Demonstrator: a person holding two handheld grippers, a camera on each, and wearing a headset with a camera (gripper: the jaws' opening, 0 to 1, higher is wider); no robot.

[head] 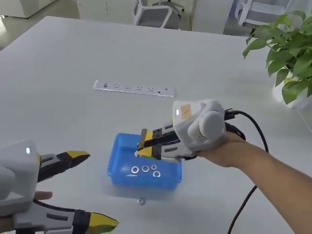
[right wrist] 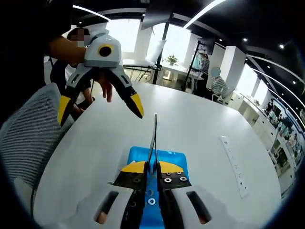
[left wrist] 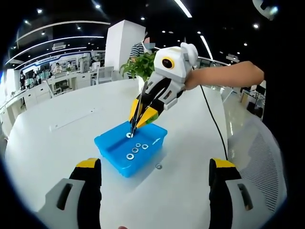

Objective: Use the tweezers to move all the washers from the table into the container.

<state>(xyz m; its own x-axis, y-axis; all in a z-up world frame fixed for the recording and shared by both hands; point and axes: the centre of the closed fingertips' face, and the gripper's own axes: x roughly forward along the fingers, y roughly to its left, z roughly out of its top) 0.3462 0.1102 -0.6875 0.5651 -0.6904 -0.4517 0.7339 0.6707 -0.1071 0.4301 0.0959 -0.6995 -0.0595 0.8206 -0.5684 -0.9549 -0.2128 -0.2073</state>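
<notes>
The right gripper (head: pixel 146 145) has its jaws closed together and clamped on the tweezers (head: pixel 142 138), which stand out forward from between the yellow jaw tips. In the right gripper view the tweezers (right wrist: pixel 153 136) run as a thin blade straight ahead of the closed jaws, above the blue container (right wrist: pixel 167 156). The tweezer tips point down into the far corner of the container (left wrist: pixel 114 148), where a washer (left wrist: pixel 128 135) sits at the tips; whether the tips grip it cannot be determined. Four loose washers (head: pixel 145 168) lie grouped on the container floor. One stray washer (head: pixel 141 201) lies on the white table (head: pixel 73 58) just beside the container's near wall. The left gripper (head: pixel 95 190) is held near the container with its jaws spread wide apart, holding and touching nothing. A white power strip (head: pixel 134 88) lies on the table beyond the container.
</notes>
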